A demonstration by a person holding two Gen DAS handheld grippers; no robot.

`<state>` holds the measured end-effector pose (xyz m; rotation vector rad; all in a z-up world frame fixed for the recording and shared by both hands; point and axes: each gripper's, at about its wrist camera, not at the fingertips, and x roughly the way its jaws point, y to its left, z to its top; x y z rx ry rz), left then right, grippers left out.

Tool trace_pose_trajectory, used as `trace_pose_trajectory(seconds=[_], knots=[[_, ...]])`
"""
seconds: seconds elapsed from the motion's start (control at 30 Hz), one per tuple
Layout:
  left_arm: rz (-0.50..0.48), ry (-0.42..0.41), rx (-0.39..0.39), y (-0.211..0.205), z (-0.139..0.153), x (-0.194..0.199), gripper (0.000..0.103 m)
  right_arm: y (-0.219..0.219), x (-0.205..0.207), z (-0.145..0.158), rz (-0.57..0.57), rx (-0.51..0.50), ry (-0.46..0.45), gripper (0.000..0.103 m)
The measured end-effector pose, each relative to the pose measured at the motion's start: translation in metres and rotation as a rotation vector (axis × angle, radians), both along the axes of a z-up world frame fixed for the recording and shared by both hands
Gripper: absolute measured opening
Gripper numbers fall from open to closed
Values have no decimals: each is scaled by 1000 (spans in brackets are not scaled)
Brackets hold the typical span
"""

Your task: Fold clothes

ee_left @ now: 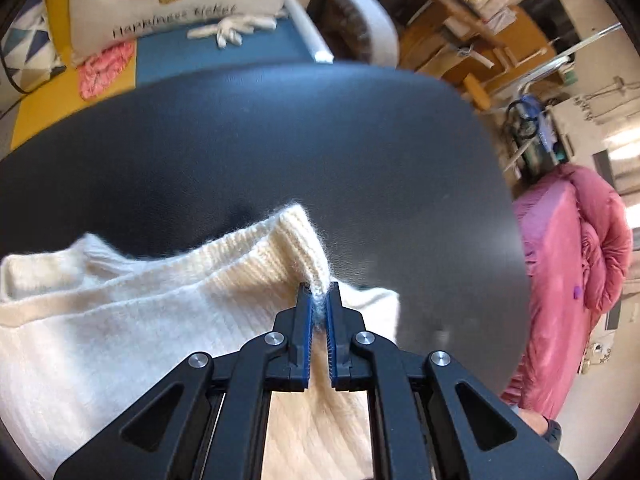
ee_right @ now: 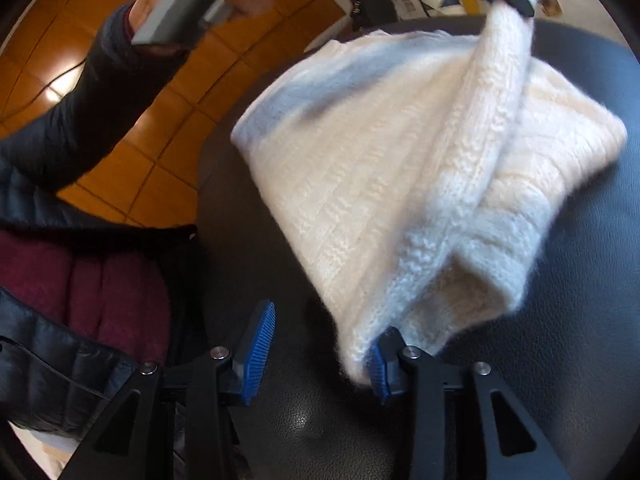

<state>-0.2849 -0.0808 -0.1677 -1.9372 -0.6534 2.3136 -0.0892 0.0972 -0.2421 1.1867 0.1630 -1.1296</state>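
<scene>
On our left, the left gripper (ee_left: 319, 304) pinches the cream sweater (ee_left: 140, 320) cuff, lifted off the dark table (ee_left: 280, 140). Our right gripper (ee_right: 316, 344) gapes wide; loose wool brushing one finger (ee_right: 380, 364) might snag, dragging the fold.

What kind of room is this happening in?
Most likely a lived-in home room. There is a printed cushion on a blue and yellow mat, cluttered wooden shelves, and wood flooring beside the black table.
</scene>
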Motion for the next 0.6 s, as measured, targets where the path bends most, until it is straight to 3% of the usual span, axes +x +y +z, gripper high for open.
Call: trace_pose_trajectory(seconds=[0.07,0.17,0.4,0.6], knots=[[-15,-55,40,8,-15,-6,9,3,-4,-3,-12,4,-29,41],[-11,-84,88,9,-23,-11,25,5,-5,-3,-30,27,-50,41],[2,-11,118,-20,-5,15,26,22,-7,18,-119,110,-1,43],[21,57,84,-47,-6,62,26,15,9,60,-200,25,117,44]])
